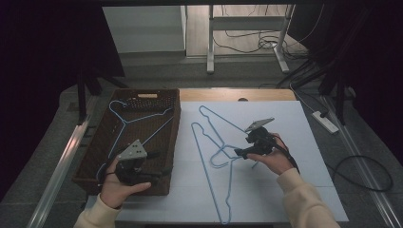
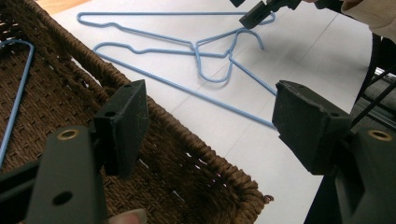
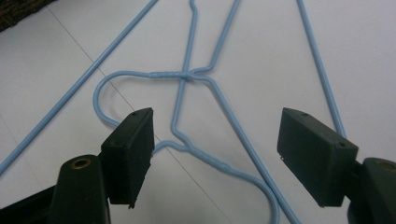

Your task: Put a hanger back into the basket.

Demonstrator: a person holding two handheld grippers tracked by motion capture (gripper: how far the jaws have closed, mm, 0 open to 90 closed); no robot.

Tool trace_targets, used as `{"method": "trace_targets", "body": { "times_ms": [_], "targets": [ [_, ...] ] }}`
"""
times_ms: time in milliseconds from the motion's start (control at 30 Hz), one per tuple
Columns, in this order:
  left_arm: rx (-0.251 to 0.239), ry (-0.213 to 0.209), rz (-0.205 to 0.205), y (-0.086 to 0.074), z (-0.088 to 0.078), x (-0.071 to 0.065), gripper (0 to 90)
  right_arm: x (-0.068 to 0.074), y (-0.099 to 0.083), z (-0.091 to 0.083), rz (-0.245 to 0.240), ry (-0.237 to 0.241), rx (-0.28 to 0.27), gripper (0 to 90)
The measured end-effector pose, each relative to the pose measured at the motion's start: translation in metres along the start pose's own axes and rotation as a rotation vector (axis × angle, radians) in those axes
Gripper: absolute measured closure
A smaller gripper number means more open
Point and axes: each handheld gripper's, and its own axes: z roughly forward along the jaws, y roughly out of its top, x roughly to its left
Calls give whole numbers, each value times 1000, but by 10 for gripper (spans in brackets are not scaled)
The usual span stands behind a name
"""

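Blue wire hangers (image 1: 216,156) crossed on the white surface (image 1: 285,190), beneath the right gripper (image 1: 240,153) with jaws apart; left gripper (image 1: 159,166), jaws apart, over the brown woven basket (image 1: 95,161).

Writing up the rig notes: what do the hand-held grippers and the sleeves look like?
Both the left gripper and the right gripper are black, each topped by a grey three-cornered plate. Their jaws are blocky black pads on arms with brass-coloured rivets. A black cable trails from the right one. The person's sleeves are cream.

Two blue wire hangers (image 1: 216,152) lie flat, seemingly overlapping.
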Motion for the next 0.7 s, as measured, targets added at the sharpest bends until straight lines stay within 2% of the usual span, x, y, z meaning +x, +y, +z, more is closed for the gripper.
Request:
{"method": "trace_targets", "body": {
  "times_ms": [467,700],
  "targets": [
    [2,-2,4,0,0,-1,275,12,18,14,-71,23,49,287],
    [2,-3,3,0,0,0,275,11,25,25,-88,22,86,293]
  ]
}}
